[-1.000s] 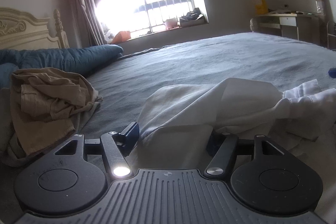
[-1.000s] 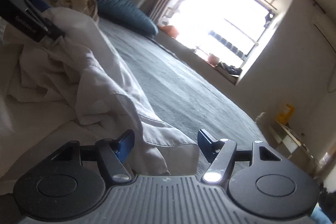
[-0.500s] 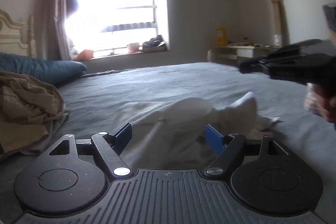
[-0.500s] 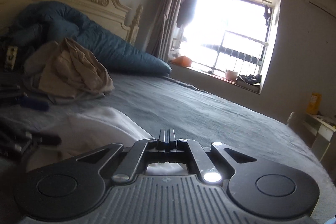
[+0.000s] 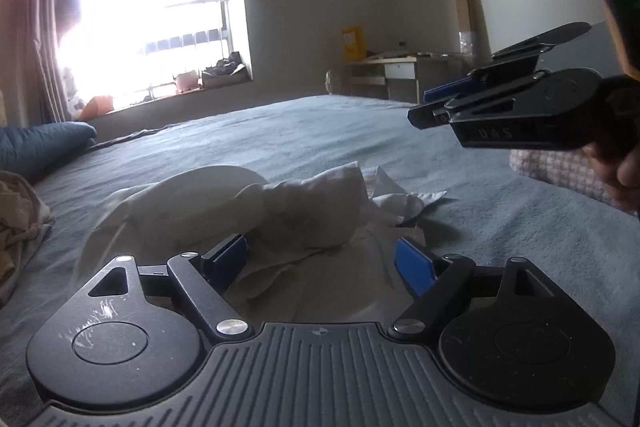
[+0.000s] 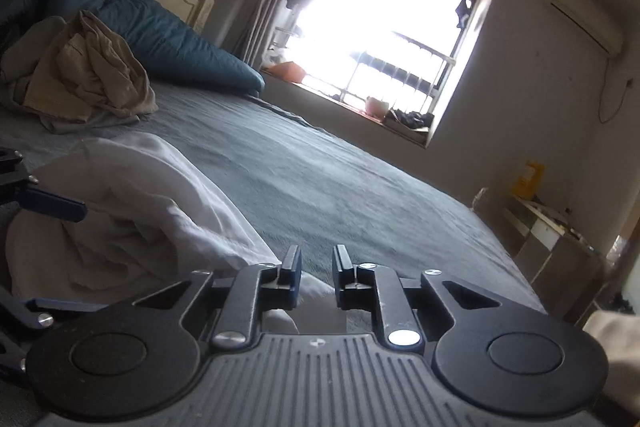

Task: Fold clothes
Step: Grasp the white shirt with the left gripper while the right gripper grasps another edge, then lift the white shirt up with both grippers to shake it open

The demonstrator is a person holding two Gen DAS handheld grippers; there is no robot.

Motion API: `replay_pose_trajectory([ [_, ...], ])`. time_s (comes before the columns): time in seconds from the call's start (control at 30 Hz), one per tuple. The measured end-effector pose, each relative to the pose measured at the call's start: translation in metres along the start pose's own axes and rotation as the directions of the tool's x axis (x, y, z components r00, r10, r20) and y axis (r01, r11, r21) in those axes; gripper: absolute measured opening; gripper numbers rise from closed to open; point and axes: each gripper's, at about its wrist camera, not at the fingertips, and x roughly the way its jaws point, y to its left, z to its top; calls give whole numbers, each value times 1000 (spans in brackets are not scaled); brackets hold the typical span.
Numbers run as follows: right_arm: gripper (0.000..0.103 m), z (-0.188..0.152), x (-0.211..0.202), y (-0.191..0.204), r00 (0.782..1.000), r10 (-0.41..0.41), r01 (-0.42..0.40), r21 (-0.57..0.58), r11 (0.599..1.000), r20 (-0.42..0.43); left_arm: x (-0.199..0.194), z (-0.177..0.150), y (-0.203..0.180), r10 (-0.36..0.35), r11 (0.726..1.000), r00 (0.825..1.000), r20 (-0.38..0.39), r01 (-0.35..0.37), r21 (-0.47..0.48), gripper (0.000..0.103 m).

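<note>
Left gripper [image 5: 320, 259] spread wide over white garment [image 5: 224, 211] at lower centre, nothing grasped; right gripper [image 6: 316, 267] slightly parted, empty.

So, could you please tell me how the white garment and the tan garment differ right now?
The white garment lies crumpled mid-bed between the open left tongs; the tan garment is heaped beside the blue quilt, away from both tongs. Both are unfolded on the bed.

Bed [image 5: 320, 131], grey-blue cover. White garment [image 5: 240, 211] crumpled just ahead of left tool [image 5: 320, 259]. Beige clothes [image 6: 88, 75] and blue duvet [image 6: 168, 43] far left.
</note>
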Motion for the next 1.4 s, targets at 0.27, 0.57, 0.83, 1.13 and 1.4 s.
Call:
replay_pose_trajectory([
  [0.27, 21, -41, 19, -14, 1000, 17, -16, 75, 997, -10, 41, 8, 18, 146, 985, 989, -20, -147, -88, 54],
  [0.57, 54, -36, 36, 7, 992, 97, -97, -9, 995, 86, 40, 13, 67, 228, 940, 973, 22, -214, -266, 5],
  [0.83, 61, -14, 68, 55, 990, 134, -122, -188, 975, 54, 16, 27, 90, 236, 934, 962, 137, -186, -305, 1],
  [1.13, 43, -16, 115, 30, 995, -69, 65, -68, 996, -69, 1, 19, 112, 254, 934, 952, 168, -197, -297, 1],
  [1.4, 9, 43, 38, 7, 981, -144, 136, 62, 989, 128, -49, 31, 127, 321, 929, 921, 219, -262, -263, 1],
])
